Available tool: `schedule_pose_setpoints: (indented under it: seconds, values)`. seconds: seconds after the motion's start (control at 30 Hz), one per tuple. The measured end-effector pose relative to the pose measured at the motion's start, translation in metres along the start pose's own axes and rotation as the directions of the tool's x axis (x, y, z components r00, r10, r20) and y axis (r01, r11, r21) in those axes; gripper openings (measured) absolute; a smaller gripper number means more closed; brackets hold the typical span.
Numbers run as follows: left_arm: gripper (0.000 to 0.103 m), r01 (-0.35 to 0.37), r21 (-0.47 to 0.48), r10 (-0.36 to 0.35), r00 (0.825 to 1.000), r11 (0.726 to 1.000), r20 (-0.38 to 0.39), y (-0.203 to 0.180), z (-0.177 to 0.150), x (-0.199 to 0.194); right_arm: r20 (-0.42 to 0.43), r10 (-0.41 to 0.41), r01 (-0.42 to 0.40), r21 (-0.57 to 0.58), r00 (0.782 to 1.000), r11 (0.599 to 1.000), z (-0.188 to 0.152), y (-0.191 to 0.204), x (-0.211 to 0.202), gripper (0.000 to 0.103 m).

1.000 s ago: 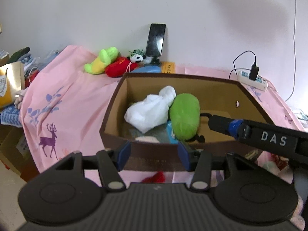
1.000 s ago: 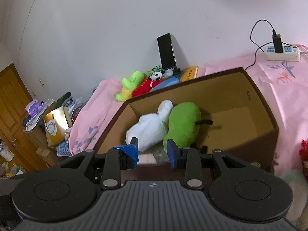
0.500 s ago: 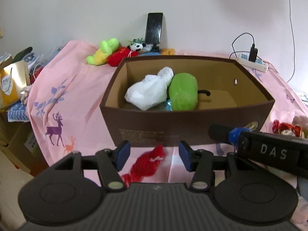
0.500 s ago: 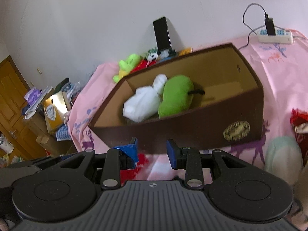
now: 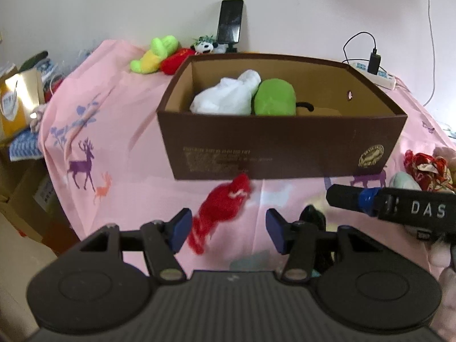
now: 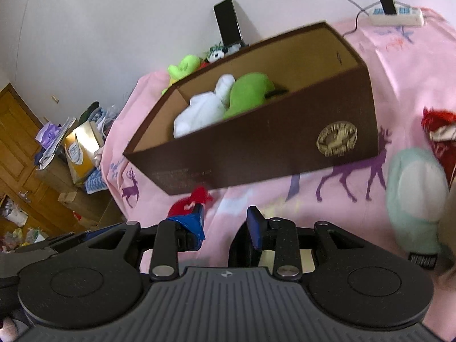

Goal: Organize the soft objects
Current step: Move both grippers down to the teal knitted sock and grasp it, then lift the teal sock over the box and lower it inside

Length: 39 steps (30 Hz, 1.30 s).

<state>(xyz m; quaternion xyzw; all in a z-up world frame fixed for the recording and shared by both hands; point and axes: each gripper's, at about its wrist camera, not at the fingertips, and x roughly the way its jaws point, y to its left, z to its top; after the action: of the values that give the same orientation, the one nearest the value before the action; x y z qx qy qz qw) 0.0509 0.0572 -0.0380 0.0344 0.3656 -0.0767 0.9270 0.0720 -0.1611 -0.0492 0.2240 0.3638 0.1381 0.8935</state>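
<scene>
Nearest the left wrist camera, the left hand-held gripper (image 5: 225,233) has its blue pads spread wide with nothing pressed between them; a red fuzzy soft toy (image 5: 221,209) lies on the pink deer-print cloth (image 5: 85,131) just beyond and between the pads, untouched as far as can be seen. The right hand-held gripper (image 6: 225,222) is also released, its pads parted over bare cloth, with the same red toy showing just past its left pad. To the right of it lie a pale mint plush (image 6: 414,196) and a red patterned bundle (image 5: 426,168). Behind the red toy stands the brown cardboard box (image 5: 279,154), open-topped, holding a white soft item (image 5: 225,98) and a green plush (image 5: 275,98) side by side. Farther back, a lime-and-yellow plush (image 5: 155,54), a small panda (image 5: 205,46), a propped phone (image 5: 230,21) and a power strip (image 5: 376,74) sit near the wall.
</scene>
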Motion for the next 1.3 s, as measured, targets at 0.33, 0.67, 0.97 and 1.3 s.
schedule_pose_setpoints:
  seconds: [0.33,0.67,0.97,1.3]
  values:
    - [0.057,0.189,0.028,-0.189,0.982,0.982,-0.019,0.013,-0.053,-0.016,-0.103,0.087,-0.090,-0.027,0.991,0.996,-0.017,0.005,0.004,0.016]
    - [0.060,0.272,0.019,-0.270,0.960,0.962,-0.070,0.008,-0.070,0.001,-0.195,0.083,-0.120,-0.185,0.977,0.975,-0.040,0.030,0.019,0.017]
    - [0.033,0.359,-0.012,-0.359,0.932,0.933,-0.045,0.003,-0.073,0.005,-0.213,0.059,-0.114,-0.257,0.975,0.960,-0.048,0.038,0.024,0.018]
    - [0.027,0.347,0.022,-0.347,0.937,0.938,0.032,0.000,-0.062,-0.013,-0.162,0.142,-0.171,-0.178,0.977,0.969,-0.035,0.031,0.012,0.014]
